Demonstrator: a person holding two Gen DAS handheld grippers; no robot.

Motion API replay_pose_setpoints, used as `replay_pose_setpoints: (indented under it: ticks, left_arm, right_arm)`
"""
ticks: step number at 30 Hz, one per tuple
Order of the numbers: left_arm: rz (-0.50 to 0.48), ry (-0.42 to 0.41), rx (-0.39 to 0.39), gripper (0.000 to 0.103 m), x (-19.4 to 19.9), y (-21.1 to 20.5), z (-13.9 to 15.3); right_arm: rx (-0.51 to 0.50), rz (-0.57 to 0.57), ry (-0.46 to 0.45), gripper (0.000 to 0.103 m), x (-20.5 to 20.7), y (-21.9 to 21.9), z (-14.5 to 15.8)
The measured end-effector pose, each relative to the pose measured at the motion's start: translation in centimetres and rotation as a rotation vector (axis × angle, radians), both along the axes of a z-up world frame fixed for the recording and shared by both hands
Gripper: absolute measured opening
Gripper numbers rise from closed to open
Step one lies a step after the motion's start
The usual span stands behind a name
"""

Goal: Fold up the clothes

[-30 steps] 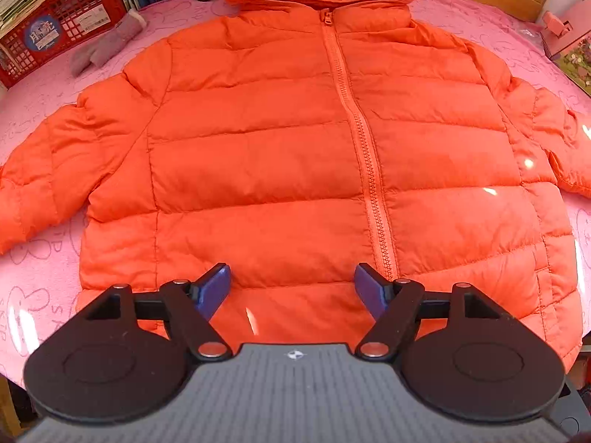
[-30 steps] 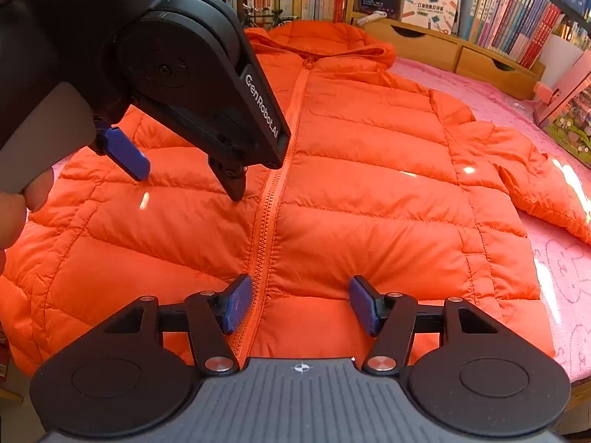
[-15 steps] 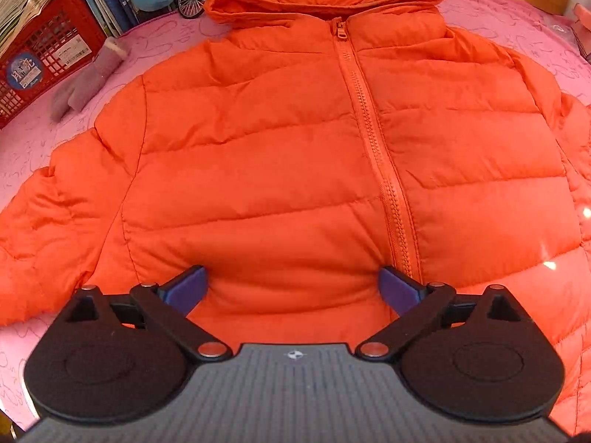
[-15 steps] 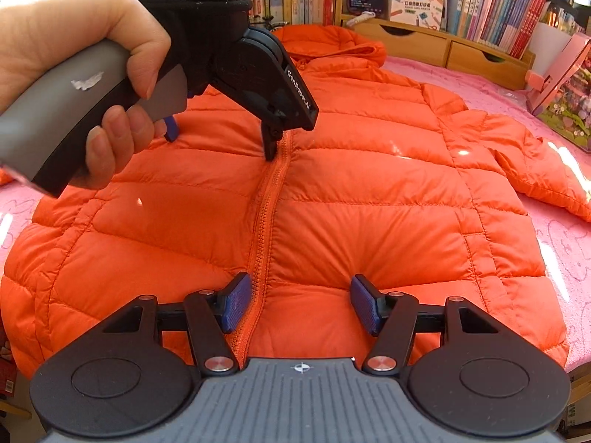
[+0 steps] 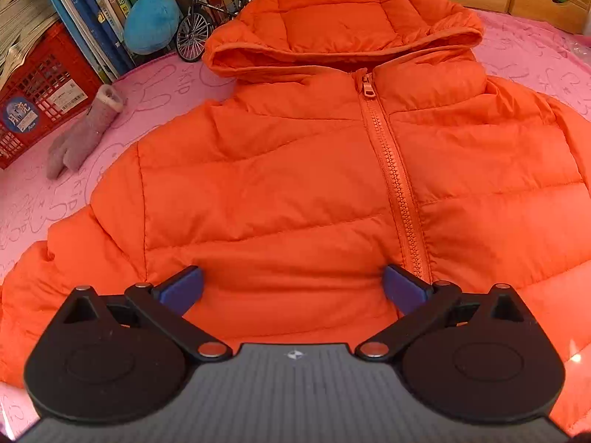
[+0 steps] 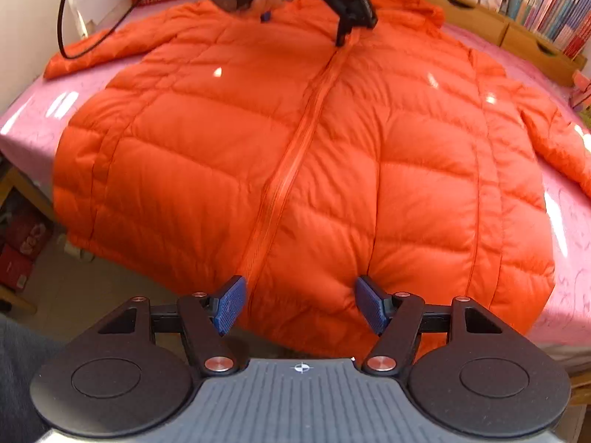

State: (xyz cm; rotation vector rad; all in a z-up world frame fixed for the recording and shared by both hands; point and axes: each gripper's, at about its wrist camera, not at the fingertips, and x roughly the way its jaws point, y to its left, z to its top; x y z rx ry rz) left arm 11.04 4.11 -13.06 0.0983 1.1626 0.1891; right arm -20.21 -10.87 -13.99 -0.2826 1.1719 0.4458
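one jacket (image 5: 295, 184), two claws, one glove (image 5: 79, 136), one bicycle model (image 5: 207, 18).

The left gripper (image 5: 291, 288) points steeply downward, its jaws spread as wide as they go, nothing pinched. The right gripper (image 6: 301, 304) also tilts steeply down; its jaws have just been opening, with nothing gripped between them.

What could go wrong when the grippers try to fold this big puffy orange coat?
The orange coat is puffy and shiny, so it may slip from the open left gripper or spring back open. Its hem hangs over the table edge, so a pull could drag it off. A sweeping sleeve could knock the small bicycle model.
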Motion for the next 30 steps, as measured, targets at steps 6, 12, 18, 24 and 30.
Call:
replay_pose_setpoints:
  ticks: [6, 12, 18, 24, 30]
  left_arm:
    - [-0.009, 0.024, 0.036, 0.101, -1.1, 0.1, 0.9]
    - [-0.057, 0.002, 0.008, 0.099, -7.8, 0.9, 4.7]
    - [0.106, 0.171, -0.207, 0.1, -13.9, 5.5, 6.6]
    - [0.186, 0.176, -0.232, 0.103, -19.2, 8.6, 8.2]
    - [0.17, 0.177, -0.199, 0.103, -22.5, 8.8, 9.3]
  right_arm:
    - [-0.012, -0.444, 0.242, 0.056, -0.6, -9.0, -0.6]
    - [0.037, -0.718, 0.146, 0.069, 0.8, -15.7, 4.5]
    - [0.05, -0.776, 0.016, 0.08, 3.2, -16.9, 9.1]
    - [0.045, -0.595, -0.042, 0.09, 6.2, -12.0, 11.6]
    - [0.069, -0.385, -0.084, 0.095, 5.8, -7.5, 13.3]
